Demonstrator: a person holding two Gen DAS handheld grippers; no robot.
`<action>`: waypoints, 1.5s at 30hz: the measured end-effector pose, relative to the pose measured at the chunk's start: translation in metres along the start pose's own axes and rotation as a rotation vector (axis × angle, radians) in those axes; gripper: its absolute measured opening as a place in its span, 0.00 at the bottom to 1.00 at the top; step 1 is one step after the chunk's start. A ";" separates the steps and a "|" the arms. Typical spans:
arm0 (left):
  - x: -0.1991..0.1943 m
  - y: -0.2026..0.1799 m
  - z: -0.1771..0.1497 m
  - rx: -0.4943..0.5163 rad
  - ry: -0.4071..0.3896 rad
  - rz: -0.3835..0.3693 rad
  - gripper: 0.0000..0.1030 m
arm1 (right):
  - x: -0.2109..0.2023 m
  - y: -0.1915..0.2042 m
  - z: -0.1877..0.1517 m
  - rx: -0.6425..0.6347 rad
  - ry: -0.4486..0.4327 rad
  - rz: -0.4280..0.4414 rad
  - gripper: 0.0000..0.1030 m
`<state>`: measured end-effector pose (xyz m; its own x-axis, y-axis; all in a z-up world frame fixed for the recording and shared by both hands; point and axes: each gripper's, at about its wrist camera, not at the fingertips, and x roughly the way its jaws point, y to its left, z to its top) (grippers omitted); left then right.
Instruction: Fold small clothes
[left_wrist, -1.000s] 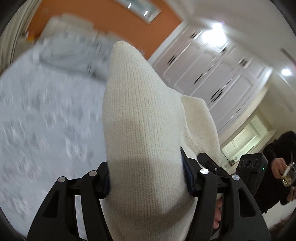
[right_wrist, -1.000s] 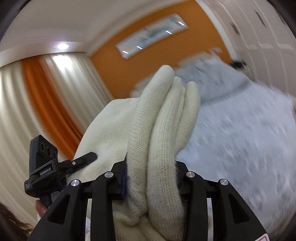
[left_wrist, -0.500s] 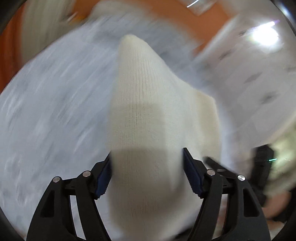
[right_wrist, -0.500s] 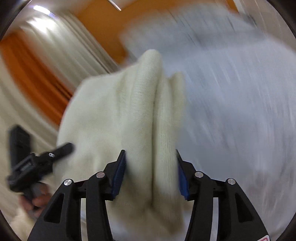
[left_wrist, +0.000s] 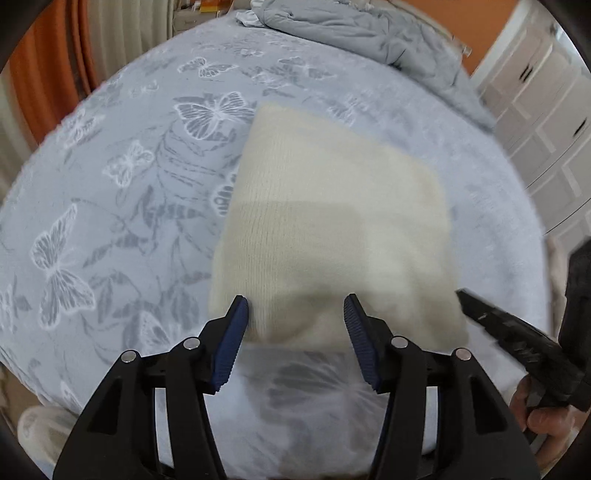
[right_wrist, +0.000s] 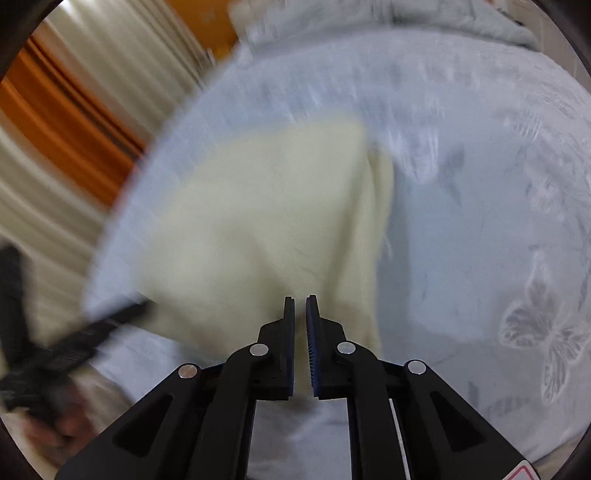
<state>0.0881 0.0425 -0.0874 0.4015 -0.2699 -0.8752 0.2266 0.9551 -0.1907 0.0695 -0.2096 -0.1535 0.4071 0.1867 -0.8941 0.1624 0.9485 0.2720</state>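
Note:
A cream knit garment (left_wrist: 332, 229) lies flat on the bed as a folded rectangle. My left gripper (left_wrist: 295, 317) is open, its blue pads on either side of the garment's near edge, holding nothing. In the right wrist view the same garment (right_wrist: 266, 221) is blurred; my right gripper (right_wrist: 300, 314) has its jaws nearly together just above the garment's near right part, with no cloth visible between them. The right gripper also shows at the right edge of the left wrist view (left_wrist: 517, 332).
The bed is covered by a grey-blue butterfly-print sheet (left_wrist: 110, 206). A rumpled grey duvet (left_wrist: 351, 29) lies at the head of the bed. Orange and cream curtains (right_wrist: 55, 122) hang on the left, white wardrobe doors (left_wrist: 546, 103) on the right.
Both grippers swung down from holding the garment up in the air. The garment now lies on the bed, the left gripper has opened, and the right one has let go and closed.

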 end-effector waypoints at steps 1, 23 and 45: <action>0.004 0.000 -0.003 0.016 0.008 0.017 0.51 | -0.005 -0.002 0.001 0.014 -0.016 0.018 0.08; 0.023 0.018 -0.003 -0.084 0.033 -0.037 0.59 | -0.015 -0.034 0.021 0.150 -0.037 0.063 0.34; -0.097 -0.052 -0.060 0.155 -0.151 0.214 0.68 | -0.114 0.036 -0.099 0.041 -0.225 -0.239 0.57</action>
<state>-0.0156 0.0258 -0.0193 0.5796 -0.0909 -0.8098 0.2506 0.9655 0.0710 -0.0595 -0.1717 -0.0774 0.5404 -0.1052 -0.8348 0.3117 0.9466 0.0824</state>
